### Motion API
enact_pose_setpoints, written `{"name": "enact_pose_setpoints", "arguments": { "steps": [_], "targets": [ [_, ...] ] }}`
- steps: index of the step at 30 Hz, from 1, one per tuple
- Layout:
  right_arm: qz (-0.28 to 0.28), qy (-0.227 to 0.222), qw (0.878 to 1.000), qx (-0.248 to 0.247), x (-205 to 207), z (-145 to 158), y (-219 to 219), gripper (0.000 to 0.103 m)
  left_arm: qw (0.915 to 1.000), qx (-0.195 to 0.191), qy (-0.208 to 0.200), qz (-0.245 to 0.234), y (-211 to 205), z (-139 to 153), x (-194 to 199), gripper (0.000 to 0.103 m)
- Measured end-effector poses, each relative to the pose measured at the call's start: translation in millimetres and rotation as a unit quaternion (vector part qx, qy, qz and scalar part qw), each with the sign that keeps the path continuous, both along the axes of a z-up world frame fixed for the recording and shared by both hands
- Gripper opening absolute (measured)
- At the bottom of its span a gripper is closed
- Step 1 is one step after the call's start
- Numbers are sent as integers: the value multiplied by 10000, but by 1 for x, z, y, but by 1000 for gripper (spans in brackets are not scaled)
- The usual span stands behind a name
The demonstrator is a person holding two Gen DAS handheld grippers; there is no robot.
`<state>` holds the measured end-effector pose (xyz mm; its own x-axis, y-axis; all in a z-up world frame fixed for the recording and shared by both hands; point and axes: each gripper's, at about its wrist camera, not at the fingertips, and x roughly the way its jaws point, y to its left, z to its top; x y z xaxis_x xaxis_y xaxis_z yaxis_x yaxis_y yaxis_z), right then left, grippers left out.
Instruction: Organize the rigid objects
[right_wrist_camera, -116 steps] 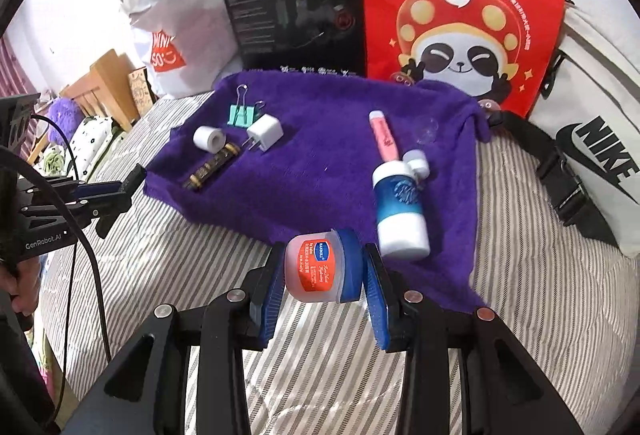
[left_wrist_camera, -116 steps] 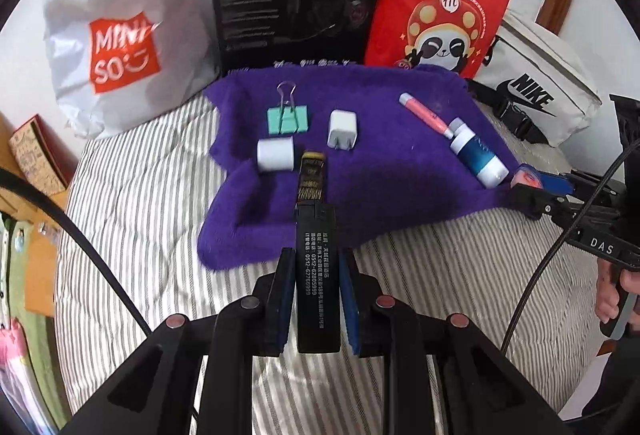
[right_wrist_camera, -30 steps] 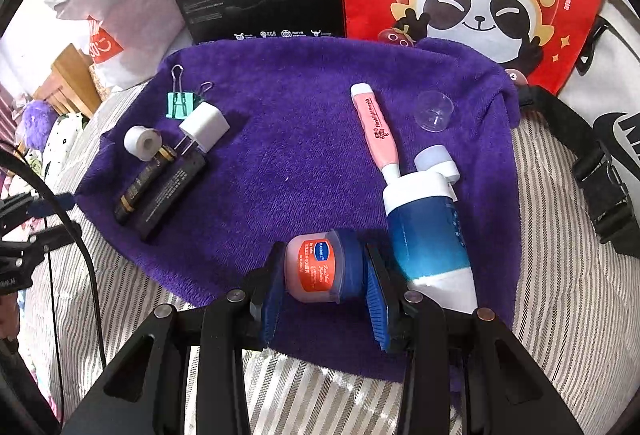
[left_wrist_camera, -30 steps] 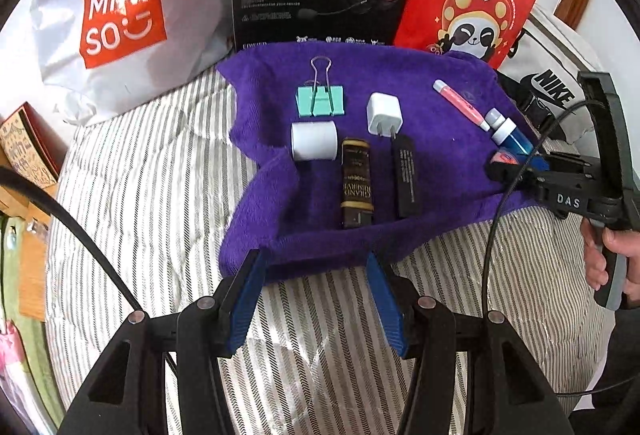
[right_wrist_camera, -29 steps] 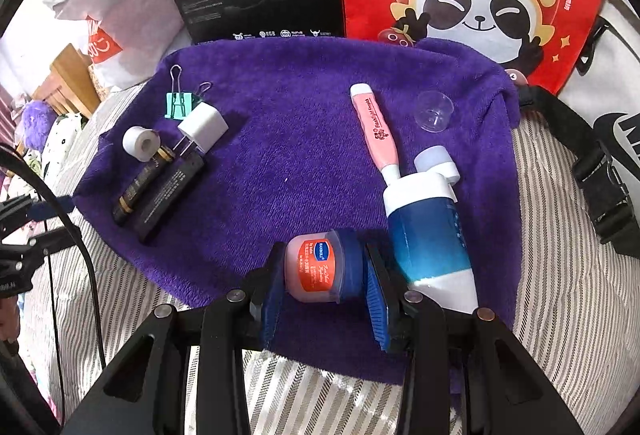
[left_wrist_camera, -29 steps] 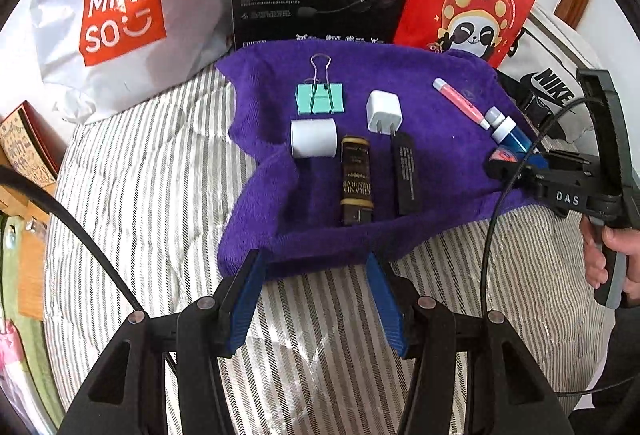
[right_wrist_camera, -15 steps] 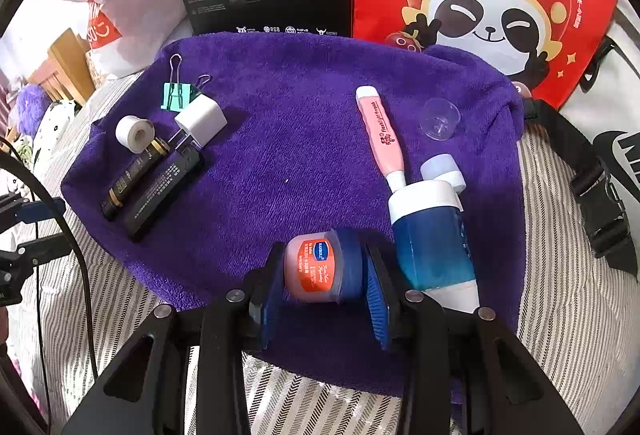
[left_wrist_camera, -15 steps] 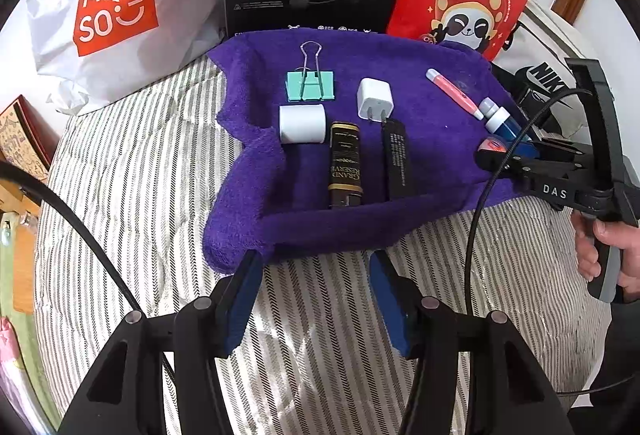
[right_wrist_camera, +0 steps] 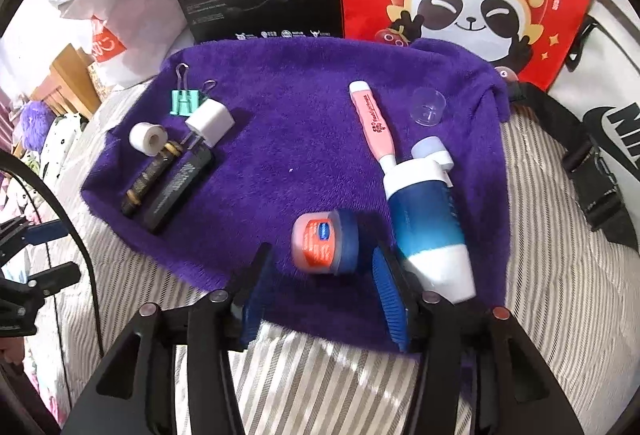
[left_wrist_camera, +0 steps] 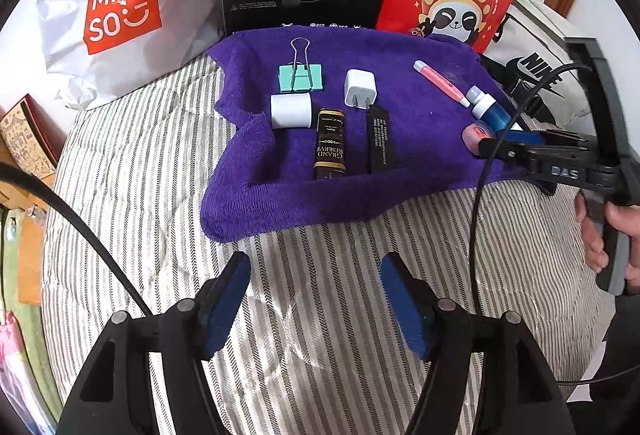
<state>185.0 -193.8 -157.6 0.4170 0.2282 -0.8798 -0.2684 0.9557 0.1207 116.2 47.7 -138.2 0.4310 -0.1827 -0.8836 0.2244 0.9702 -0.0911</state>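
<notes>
Right gripper [right_wrist_camera: 320, 275], jaws spread wide, grips nothing; the blurred jar [right_wrist_camera: 326, 242], seemingly on the towel [right_wrist_camera: 280, 107], sits lower centre. Left gripper [left_wrist_camera: 316, 299] gapes, holding nothing.

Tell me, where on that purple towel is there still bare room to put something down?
The widest bare patch on the purple towel lies between the black bar and the pink tube. It is crowded around the white charger and around the blue bottle and Vaseline jar.
</notes>
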Motion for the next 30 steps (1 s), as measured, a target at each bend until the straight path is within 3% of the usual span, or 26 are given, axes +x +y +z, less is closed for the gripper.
{"name": "enact_pose_setpoints", "arguments": {
  "steps": [2, 4, 6, 14, 22, 30],
  "targets": [
    [-18, -3, 10000, -44, -7, 8, -1, 62, 10000, -5, -9, 23, -1, 1, -2, 69],
    [-11, -34, 10000, -26, -14, 17, -3, 76, 10000, -17, -6, 62, -1, 3, -3, 70],
    [-48, -104, 9999, -32, -22, 25, -6, 81, 9999, -60, -15, 121, -1, 5, -3, 72],
    [-296, -423, 9986, -94, -47, 54, -16, 90, 9986, -77, -106, 508, -5, 15, 3, 90],
    [-543, -710, 9959, -103, -66, 81, -24, 103, 9976, 39, -269, 642, -19, 34, 0, 95],
    [-870, -865, 9923, -161, -88, 103, -36, 103, 9945, 68, -595, 858, -31, 61, -15, 97]
  ]
}}
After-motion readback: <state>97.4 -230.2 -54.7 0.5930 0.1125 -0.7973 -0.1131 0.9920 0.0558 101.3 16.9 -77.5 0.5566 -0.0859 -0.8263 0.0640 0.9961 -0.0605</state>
